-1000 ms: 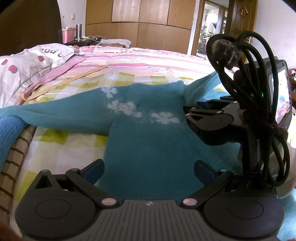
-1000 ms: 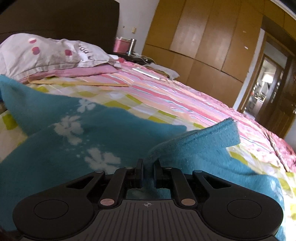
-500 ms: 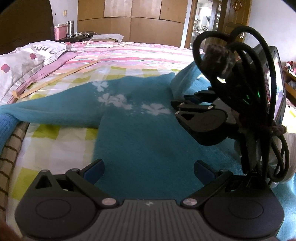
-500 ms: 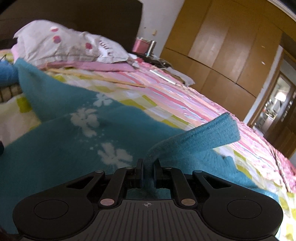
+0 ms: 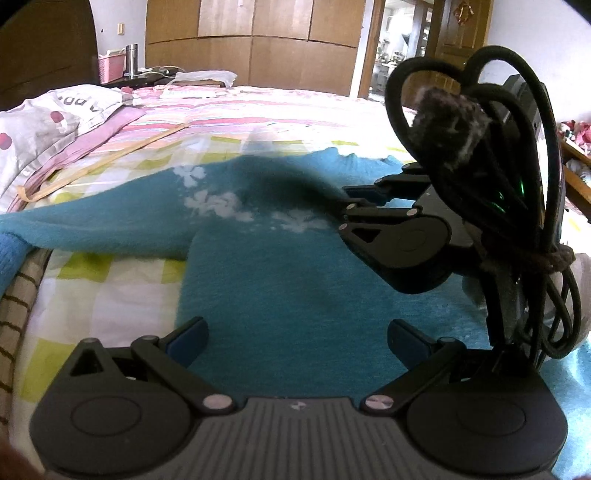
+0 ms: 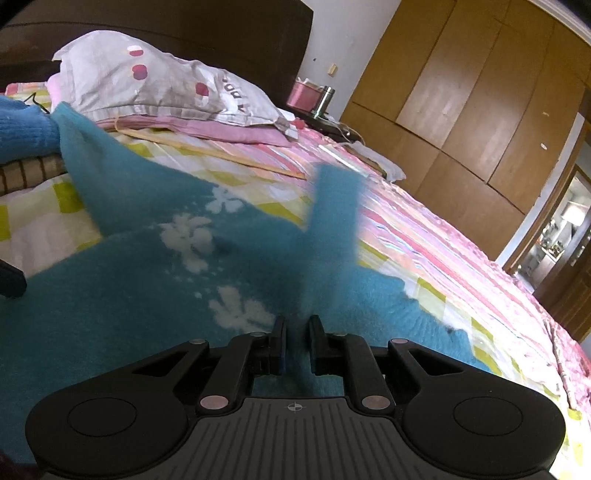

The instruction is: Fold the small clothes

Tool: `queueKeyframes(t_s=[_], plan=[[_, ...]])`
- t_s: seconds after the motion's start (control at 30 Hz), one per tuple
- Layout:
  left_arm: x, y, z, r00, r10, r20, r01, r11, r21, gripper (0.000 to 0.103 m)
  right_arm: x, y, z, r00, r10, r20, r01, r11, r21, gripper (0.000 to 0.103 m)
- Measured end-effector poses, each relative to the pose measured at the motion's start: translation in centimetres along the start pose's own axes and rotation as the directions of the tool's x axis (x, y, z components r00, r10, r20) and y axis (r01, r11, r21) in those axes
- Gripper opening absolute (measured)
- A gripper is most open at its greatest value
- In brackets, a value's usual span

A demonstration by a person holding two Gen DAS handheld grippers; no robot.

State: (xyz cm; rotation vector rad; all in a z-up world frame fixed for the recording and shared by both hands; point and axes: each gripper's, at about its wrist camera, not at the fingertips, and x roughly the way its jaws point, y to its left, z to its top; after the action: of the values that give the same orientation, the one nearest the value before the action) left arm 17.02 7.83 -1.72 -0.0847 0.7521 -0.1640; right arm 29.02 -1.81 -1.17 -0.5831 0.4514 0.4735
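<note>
Spreading across the middle of the left wrist view, a teal sweater (image 5: 288,280) with white flower prints lies flat on a bed (image 5: 110,280) covered by a yellow-checked and pink-striped quilt, one sleeve running out to the left edge of the frame. At the bottom of that view the left gripper (image 5: 295,339) stands with its blue-padded fingers wide apart above the sweater's body, nothing between them. At right centre, the right gripper (image 5: 351,201) points left toward the garment's upper part, a bundle of black cables (image 5: 517,206) looped over its body. A spotted pillow (image 5: 40,122) sits at upper left, wooden wardrobe doors (image 5: 258,40) behind. In the right wrist view, the sweater fills the lower left, and its other sleeve (image 6: 332,229) rises, blurred, from between the right gripper's fingers at bottom centre up toward the middle of the frame. Those jaws are nearly together and just beginning to part, with the sleeve cloth between them. The pillow lies at upper left against a dark headboard (image 6: 221,33).
</note>
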Motion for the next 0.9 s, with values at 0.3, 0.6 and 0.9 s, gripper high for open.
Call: queueKeyframes(t_s=[0.3, 0.6, 0.9], plan=[[-0.6, 1.3, 0.5, 1.000, 0.009, 0.025, -0.007, 0.998, -0.068, 0.103, -0.8, -2.2, 0.5, 0.998, 0.052, 0.026, -0.056, 0.988, 0.141, 0.016], [-0.5, 4.5, 1.1, 0.996, 0.072, 0.044, -0.063, 0.981, -0.185, 0.103, -1.2, -2.3, -0.3, 0.982, 0.187, 0.018, -0.186, 0.954, 0.237, 0.022], [-0.5, 9.1, 1.4, 0.969, 0.235, 0.078, -0.202, 0.933, -0.298, 0.103, -0.3, -2.5, -0.1, 0.989, 0.141, 0.052, -0.151, 0.903, 0.402, 0.022]])
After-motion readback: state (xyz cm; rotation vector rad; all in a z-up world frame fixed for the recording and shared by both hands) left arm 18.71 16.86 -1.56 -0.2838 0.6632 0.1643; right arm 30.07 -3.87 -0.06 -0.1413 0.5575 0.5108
